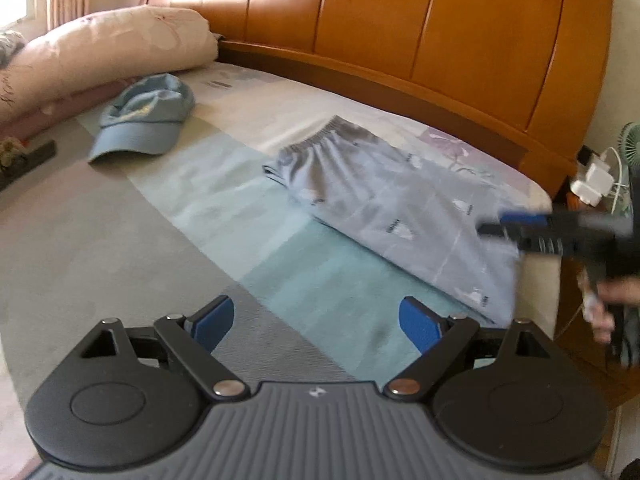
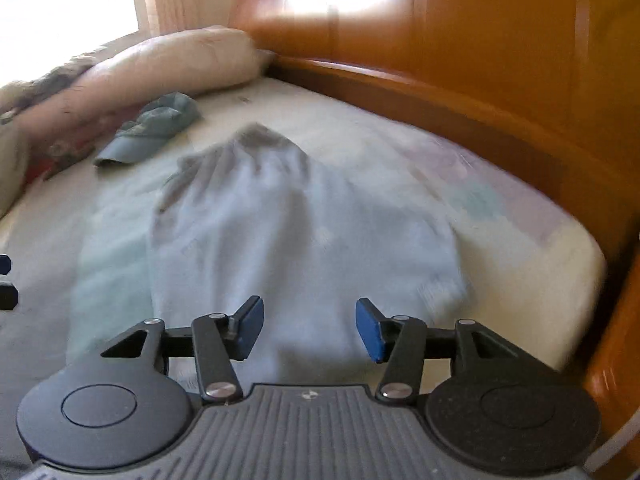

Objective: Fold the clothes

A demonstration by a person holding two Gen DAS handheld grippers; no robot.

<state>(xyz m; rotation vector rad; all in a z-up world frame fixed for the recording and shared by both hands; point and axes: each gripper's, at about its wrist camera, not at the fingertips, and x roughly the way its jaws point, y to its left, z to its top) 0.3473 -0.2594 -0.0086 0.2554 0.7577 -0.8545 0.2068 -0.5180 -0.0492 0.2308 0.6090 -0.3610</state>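
The bed [image 1: 120,240] fills both views, its wooden headboard [image 1: 400,28] running along the far edge and a rolled quilt [image 1: 104,52] lying against the far left corner. Bare sheet lies open in front of the left tool. The pale blue shorts [image 1: 384,196] lie flat near the bed's right edge, elastic waistband toward the headboard. A blue cap [image 1: 144,120] sits well apart from them, beside the quilt. The left tool [image 1: 316,326] hangs over bare sheet, its blue pads wide apart, holding nothing. The right tool [image 2: 310,328] hovers over the shorts' near end, jaws likewise spread and empty.
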